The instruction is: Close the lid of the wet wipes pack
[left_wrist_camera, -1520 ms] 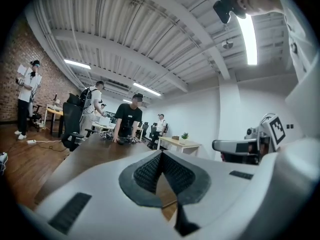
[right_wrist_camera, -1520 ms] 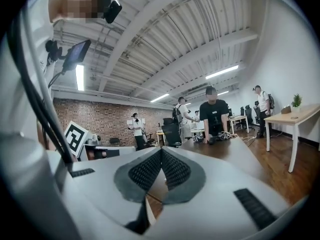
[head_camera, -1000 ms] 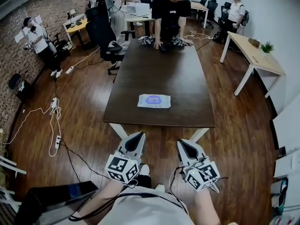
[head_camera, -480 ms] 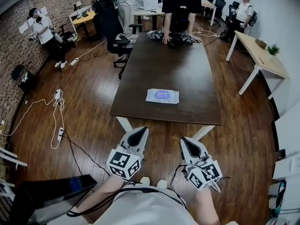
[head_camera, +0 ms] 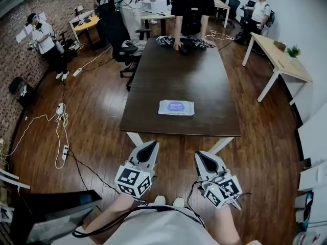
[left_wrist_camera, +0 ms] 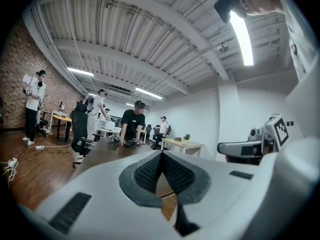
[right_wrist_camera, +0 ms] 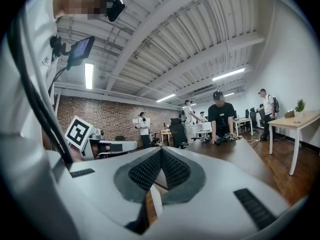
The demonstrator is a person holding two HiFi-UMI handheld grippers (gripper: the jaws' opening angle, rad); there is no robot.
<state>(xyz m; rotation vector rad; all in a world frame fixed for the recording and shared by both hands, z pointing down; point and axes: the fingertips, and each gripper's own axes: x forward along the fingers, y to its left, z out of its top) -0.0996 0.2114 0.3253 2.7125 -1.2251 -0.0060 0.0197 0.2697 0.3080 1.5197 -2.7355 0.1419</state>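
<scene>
The wet wipes pack (head_camera: 176,107), white with a blue label, lies flat near the front edge of the long dark table (head_camera: 179,75). Whether its lid stands open I cannot tell from here. My left gripper (head_camera: 151,145) and right gripper (head_camera: 200,156) hang side by side over the wooden floor, short of the table's front edge and well apart from the pack. Both point level toward the table. In the left gripper view the left gripper (left_wrist_camera: 161,155) has its jaws together with nothing between them. In the right gripper view the right gripper (right_wrist_camera: 161,151) looks the same. The jaws hide the pack in both gripper views.
A person in black (head_camera: 190,9) leans on the table's far end over dark objects (head_camera: 181,42). A black office chair (head_camera: 115,34) stands at the far left, a light wooden desk (head_camera: 278,60) at the right. Cables and power strips (head_camera: 60,131) lie on the floor at the left.
Both grippers have drifted a little forward toward the table, still shut. The pack has not moved on the table.
</scene>
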